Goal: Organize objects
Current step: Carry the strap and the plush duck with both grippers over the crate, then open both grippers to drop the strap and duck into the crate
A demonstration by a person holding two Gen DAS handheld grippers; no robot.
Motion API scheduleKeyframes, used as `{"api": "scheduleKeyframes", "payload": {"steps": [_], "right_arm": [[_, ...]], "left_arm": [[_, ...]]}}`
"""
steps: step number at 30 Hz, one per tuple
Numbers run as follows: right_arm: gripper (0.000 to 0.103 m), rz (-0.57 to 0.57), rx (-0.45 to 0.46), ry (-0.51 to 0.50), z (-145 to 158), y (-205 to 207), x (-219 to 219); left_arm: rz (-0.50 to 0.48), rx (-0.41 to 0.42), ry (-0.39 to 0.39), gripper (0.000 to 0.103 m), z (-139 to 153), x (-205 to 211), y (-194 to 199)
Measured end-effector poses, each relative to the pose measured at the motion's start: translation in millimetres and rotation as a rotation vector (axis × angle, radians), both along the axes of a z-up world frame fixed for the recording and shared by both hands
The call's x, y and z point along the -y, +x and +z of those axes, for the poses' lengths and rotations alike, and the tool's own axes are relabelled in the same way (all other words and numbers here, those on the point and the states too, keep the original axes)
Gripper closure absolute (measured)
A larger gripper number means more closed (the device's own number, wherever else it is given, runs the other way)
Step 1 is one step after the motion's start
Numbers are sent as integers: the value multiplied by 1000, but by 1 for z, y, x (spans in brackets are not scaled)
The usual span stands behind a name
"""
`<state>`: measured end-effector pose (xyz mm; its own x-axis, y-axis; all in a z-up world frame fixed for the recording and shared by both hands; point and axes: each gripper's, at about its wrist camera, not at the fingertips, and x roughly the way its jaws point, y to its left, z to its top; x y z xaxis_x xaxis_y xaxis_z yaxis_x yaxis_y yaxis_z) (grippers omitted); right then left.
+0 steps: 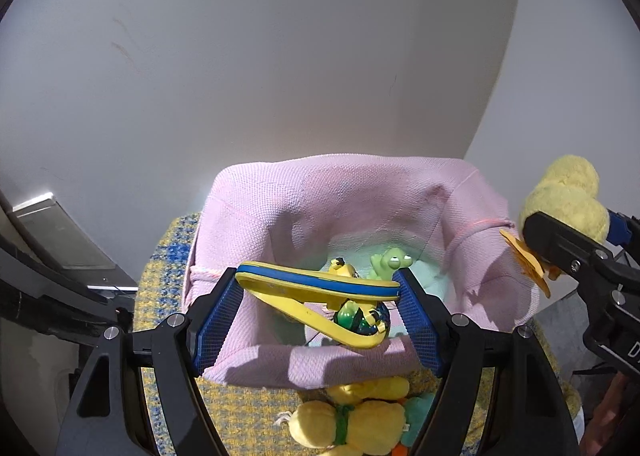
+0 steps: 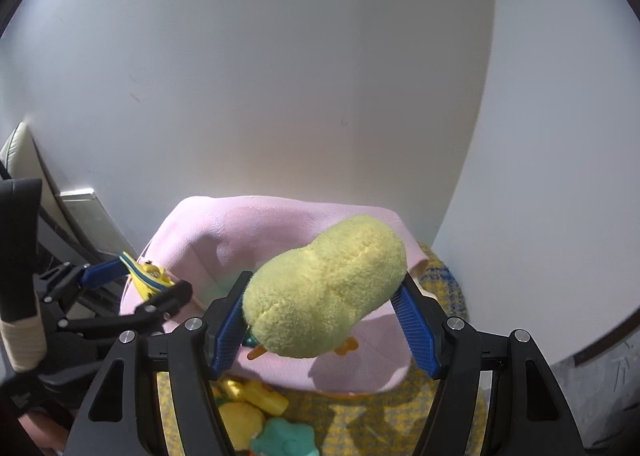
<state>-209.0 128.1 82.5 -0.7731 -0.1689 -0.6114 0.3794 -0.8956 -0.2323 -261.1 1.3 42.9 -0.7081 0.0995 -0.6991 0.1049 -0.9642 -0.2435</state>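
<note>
A pink fabric basket [image 1: 320, 192] stands on a yellow-blue woven surface [image 1: 168, 256]. My left gripper [image 1: 320, 284] is shut on a yellow and blue flip-flop [image 1: 316, 283] and holds it over the basket's opening. A green frog toy [image 1: 390, 262] and a green-blue ball [image 1: 358, 320] lie inside. My right gripper [image 2: 322, 292] is shut on a yellow plush duck [image 2: 324, 288] with orange feet, above the basket [image 2: 240, 224]. In the left wrist view the duck [image 1: 568, 196] hangs at the basket's right rim.
Yellow and green plush toys [image 1: 360, 420] lie on the woven surface in front of the basket; they also show in the right wrist view [image 2: 256, 416]. A white wall [image 1: 280, 56] stands close behind. A dark furniture edge [image 1: 48, 256] is at the left.
</note>
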Motion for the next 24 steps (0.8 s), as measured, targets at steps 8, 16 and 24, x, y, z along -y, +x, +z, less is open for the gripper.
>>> {"api": "scheduleKeyframes", "payload": {"steps": [8, 16, 24], "right_arm": [[35, 5, 55, -33, -12, -28, 13], [20, 21, 55, -38, -14, -39, 24], [8, 5, 21, -21, -14, -27, 23]], "left_arm": [[-13, 17, -7, 26, -4, -2, -15], [3, 20, 1, 8, -3, 4, -20], [19, 39, 8, 0, -1, 5, -10]]}}
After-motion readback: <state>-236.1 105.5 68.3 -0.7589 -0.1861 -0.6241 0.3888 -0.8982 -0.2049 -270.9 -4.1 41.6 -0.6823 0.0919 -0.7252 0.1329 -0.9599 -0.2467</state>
